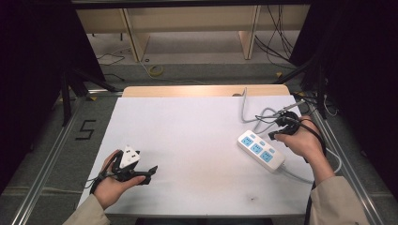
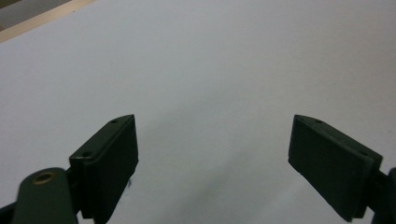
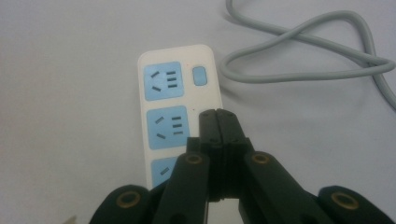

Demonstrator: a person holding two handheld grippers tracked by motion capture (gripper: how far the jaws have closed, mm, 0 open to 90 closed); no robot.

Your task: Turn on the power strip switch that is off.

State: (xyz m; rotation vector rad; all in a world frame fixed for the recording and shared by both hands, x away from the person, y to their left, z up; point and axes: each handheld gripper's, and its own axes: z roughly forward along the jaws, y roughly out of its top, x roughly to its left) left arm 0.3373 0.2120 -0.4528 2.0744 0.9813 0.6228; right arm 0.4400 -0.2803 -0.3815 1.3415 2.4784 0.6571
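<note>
A white power strip [image 1: 260, 151] with three blue sockets lies at the right of the white table [image 1: 187, 126]; its grey cable [image 1: 256, 117] loops behind it. In the right gripper view the power strip [image 3: 177, 102] shows a blue switch at its far end, with the cable [image 3: 303, 51] curling off to the right. My right gripper [image 3: 218, 114] is shut, jaws pressed together with nothing between them, its tip over the strip's right edge by the middle socket. From above, the right gripper [image 1: 274, 135] sits just behind the strip. My left gripper [image 1: 149, 174] rests at the front left, open over bare table [image 2: 212, 123].
A wooden strip [image 1: 206, 90] edges the table's far side. Metal rails [image 1: 47, 159] run along both sides, with dark floor beyond. Wooden shelving legs and loose cables [image 1: 277, 37] stand on the floor behind the table.
</note>
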